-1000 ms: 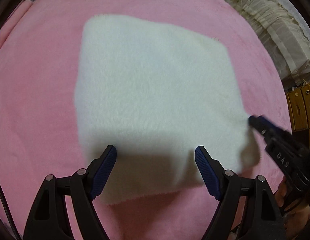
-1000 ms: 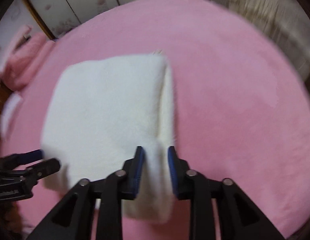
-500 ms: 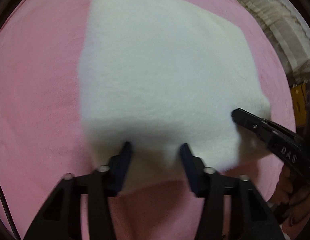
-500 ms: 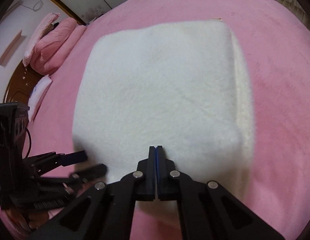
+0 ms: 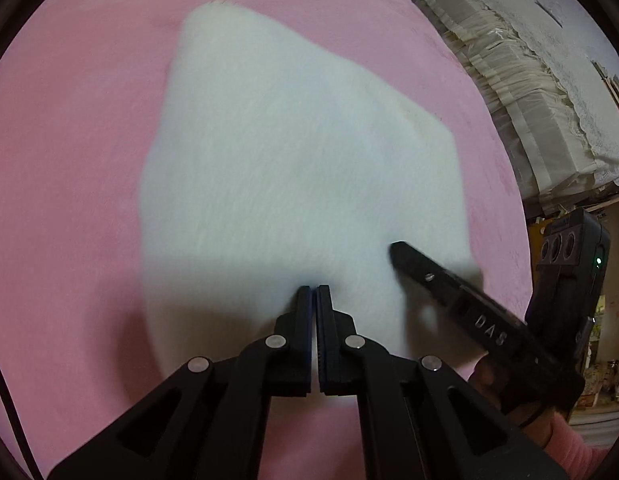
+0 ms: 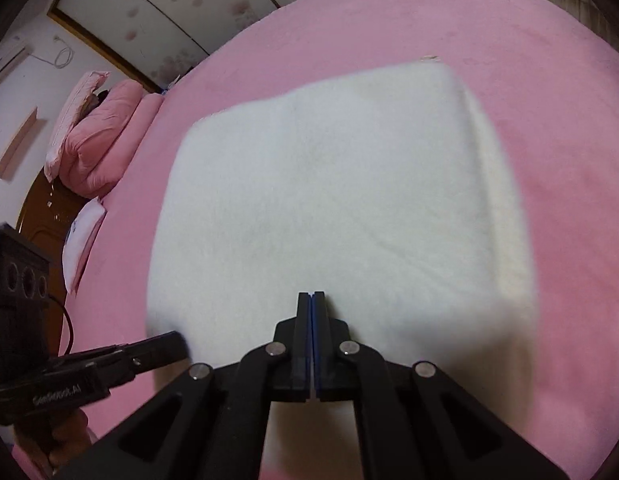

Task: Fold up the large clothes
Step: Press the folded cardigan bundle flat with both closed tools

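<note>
Bedspread (image 6: 529,92), pink and plush, filled both wrist views and carried the whole job. On it lay the white fleece garment (image 6: 349,200), already folded into a thick, roughly square stack, near the middle of the bed and just ahead of both tools; one folded edge showed as a cream band along its right side in the right wrist view. Pink pillows (image 6: 97,140) sat well apart at the bed's far left.

We noted the left gripper (image 5: 314,290) with its jaws pressed together at the near edge of the garment. Whether any pile was caught between the pads, we could not tell. The right gripper (image 6: 312,296) was likewise clamped flat, tips over the near edge, with nothing visibly between them.

Risk, in our judgement: if either tool nipped only the top layer, a lift would peel that layer and undo the stack. The deep pile hid layer edges, so a partial grab looked likely. Dragging could also skew the square.
</note>
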`<state>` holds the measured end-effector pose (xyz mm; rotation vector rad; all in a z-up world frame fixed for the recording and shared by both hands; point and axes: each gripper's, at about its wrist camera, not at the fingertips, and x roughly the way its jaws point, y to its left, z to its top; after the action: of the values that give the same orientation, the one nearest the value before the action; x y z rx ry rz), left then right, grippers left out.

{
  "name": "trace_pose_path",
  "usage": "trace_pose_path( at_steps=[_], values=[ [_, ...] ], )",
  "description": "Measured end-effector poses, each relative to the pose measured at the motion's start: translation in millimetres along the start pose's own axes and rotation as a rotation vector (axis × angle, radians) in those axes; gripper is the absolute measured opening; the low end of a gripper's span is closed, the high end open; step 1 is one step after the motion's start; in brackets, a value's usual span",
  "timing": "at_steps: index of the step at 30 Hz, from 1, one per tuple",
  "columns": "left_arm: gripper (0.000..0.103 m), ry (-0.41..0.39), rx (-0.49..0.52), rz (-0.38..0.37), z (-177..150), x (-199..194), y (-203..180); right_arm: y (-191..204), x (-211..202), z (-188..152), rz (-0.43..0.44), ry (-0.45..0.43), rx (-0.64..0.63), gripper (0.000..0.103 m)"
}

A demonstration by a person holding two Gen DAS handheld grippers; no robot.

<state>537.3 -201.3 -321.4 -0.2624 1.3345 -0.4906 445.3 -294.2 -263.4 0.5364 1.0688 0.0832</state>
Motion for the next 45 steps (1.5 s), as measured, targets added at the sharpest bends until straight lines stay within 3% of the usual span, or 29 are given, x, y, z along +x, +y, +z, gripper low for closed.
trace_pose_path(
  at_steps=[4,7,10,12,14,16,19,25,28,33,35,38,41,44,45],
  values=[
    [0.0,-0.067,0.007,-0.036,40,2,6,0,27,39,0.095,-0.027,0.043,0.0],
    [0.0,-0.154,0.029,-0.018,87,20,4,0,51,77,0.088,-0.076,0.038,0.0],
    [0.001,-0.201,-0.016,0.047,125,38,14,-12,72,104,0.118,-0.079,0.063,0.0],
    [0.001,-0.195,-0.05,0.085,143,45,29,-30,69,113,0.1,-0.079,0.094,0.0],
    [0.001,-0.196,-0.12,0.044,153,42,45,-44,54,118,0.003,-0.11,0.112,0.0],
    [0.001,-0.22,-0.147,0.057,155,30,62,-52,38,117,-0.054,-0.113,0.094,0.0],
    [0.001,-0.204,-0.141,0.05,143,22,72,-52,28,112,-0.082,-0.079,0.064,0.0],
    [0.001,-0.228,-0.107,0.127,103,-6,65,-32,13,90,-0.13,-0.039,0.043,0.0],
    [0.001,-0.219,-0.114,0.126,86,-18,56,-24,0,63,-0.153,-0.019,0.027,0.0],
    [0.001,-0.201,-0.072,0.214,40,-33,42,-27,-29,15,-0.16,0.026,0.06,0.0],
    [0.0,-0.189,-0.081,0.228,16,-45,54,-20,-41,0,-0.19,0.022,0.021,0.0],
    [0.001,-0.159,-0.118,0.255,-9,-52,55,-11,-48,-8,-0.218,0.045,0.012,0.0],
    [0.001,-0.164,-0.09,0.307,-26,-52,38,-14,-56,-18,-0.211,0.09,0.072,0.0],
    [0.001,-0.095,-0.086,0.341,-40,-51,27,-15,-59,-34,-0.233,0.191,0.103,0.0],
    [0.002,-0.049,-0.111,0.329,-46,-47,28,-13,-63,-37,-0.246,0.187,0.107,0.0]
  ],
)
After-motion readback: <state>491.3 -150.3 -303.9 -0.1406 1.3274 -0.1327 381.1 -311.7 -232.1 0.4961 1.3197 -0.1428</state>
